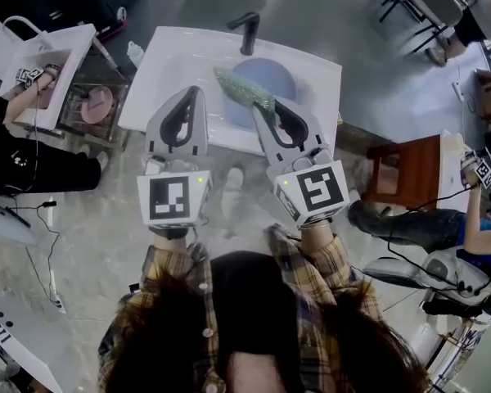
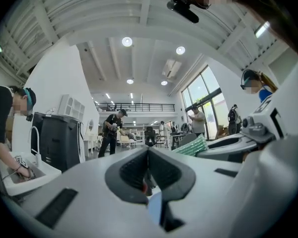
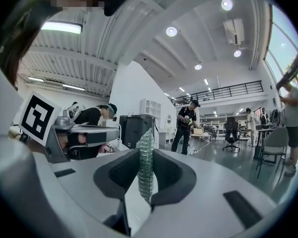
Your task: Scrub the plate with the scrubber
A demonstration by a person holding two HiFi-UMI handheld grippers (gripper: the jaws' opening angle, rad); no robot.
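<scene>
A round blue plate (image 1: 272, 79) lies in the white sink (image 1: 180, 56), below the black faucet (image 1: 247, 29). My right gripper (image 1: 264, 110) is shut on a green mesh scrubber (image 1: 242, 88), which sticks out over the plate's left part. In the right gripper view the scrubber (image 3: 146, 162) stands upright, pinched between the pads of the right gripper (image 3: 145, 180). My left gripper (image 1: 194, 94) hovers over the sink's front edge to the left of the plate, shut with nothing in it. The left gripper view shows the left gripper (image 2: 148, 166) with its jaws together, and the scrubber (image 2: 191, 147) to its right.
To the left a person works at a second white sink (image 1: 74, 43), with a pink plate (image 1: 96, 105) in a rack beside it. A small bottle (image 1: 135, 53) stands near the sink's left corner. A wooden stool (image 1: 401, 170) and another seated person are at the right.
</scene>
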